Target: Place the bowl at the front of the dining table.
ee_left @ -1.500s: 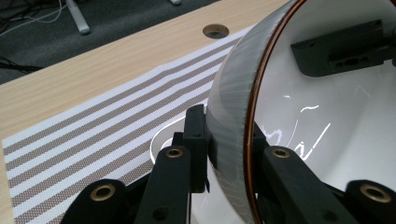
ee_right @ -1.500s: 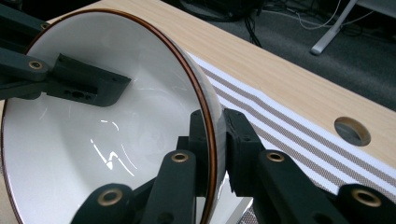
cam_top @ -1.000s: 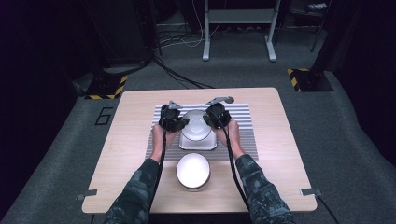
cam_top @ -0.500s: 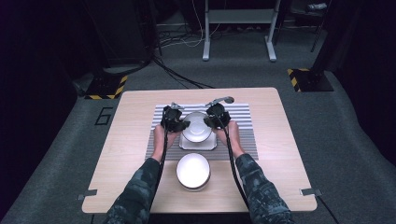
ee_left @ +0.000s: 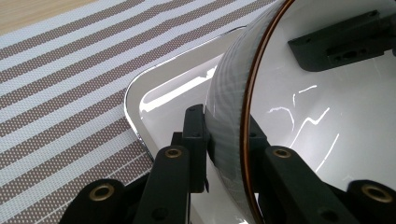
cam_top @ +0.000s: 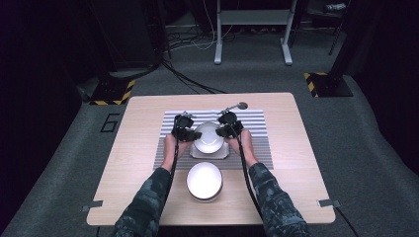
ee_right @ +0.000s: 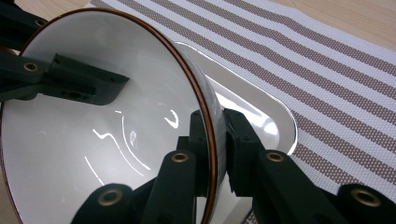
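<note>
A white bowl [cam_top: 207, 137] with a thin brown rim hangs between both grippers just above a white square plate [cam_top: 218, 154]. My left gripper [cam_top: 190, 134] is shut on the bowl's left rim, one jaw outside the wall and one inside [ee_left: 224, 135]. My right gripper [cam_top: 226, 131] is shut on the opposite rim in the same way [ee_right: 215, 135]. In the left gripper view the bowl's wall [ee_left: 229, 116] stands over the plate's corner [ee_left: 163, 88]. In the right gripper view the bowl's glossy inside [ee_right: 93, 140] is empty, with the plate [ee_right: 266, 109] beneath it.
The plate lies on a grey-and-white striped placemat [cam_top: 257, 133] in the middle of the wooden table [cam_top: 296, 168]. A second white bowl [cam_top: 204, 180] stands nearer the front edge. A metal spoon [cam_top: 234, 107] lies at the mat's far side.
Both grippers have sunk a little with the bowl, bringing it closer to the plate. The grip on both rims is unchanged.
</note>
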`<state>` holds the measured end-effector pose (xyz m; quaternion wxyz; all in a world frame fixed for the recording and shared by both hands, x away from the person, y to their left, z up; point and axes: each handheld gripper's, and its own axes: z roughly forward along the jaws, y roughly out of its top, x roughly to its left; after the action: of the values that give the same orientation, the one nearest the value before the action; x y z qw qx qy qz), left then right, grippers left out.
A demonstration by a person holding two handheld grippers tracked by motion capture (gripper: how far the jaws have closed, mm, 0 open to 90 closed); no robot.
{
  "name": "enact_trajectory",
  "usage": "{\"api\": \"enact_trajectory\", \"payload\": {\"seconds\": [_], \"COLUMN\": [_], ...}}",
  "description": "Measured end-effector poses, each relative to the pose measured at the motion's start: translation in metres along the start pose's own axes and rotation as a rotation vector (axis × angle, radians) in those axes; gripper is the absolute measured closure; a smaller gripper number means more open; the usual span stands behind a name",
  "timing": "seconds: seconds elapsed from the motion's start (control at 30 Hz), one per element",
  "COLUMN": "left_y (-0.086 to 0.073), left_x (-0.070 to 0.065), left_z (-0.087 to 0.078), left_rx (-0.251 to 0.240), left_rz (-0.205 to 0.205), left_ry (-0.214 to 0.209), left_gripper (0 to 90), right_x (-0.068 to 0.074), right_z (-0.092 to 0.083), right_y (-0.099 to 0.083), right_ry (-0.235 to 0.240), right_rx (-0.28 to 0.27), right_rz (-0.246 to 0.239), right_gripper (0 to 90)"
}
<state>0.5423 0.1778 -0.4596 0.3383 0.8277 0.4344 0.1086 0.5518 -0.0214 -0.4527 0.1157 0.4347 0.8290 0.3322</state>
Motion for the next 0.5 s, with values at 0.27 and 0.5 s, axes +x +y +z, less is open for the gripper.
{"api": "enact_trajectory", "payload": {"seconds": [0.27,0.5], "left_y": [-0.003,-0.009], "left_x": [0.001,0.003], "left_z": [0.005,0.012], "left_rx": [0.01,0.019], "left_rz": [-0.006,-0.026], "left_ry": [-0.003,-0.012], "left_gripper": [78.1,78.2], "right_x": [-0.001,-0.002], "right_z": [0.004,0.013], "right_y": [-0.003,-0.009], "right_ry": [0.003,0.008], "right_rx": [0.011,0.027], "right_rz": [0.009,0.021], "right_gripper": [82.4,82.4]}}
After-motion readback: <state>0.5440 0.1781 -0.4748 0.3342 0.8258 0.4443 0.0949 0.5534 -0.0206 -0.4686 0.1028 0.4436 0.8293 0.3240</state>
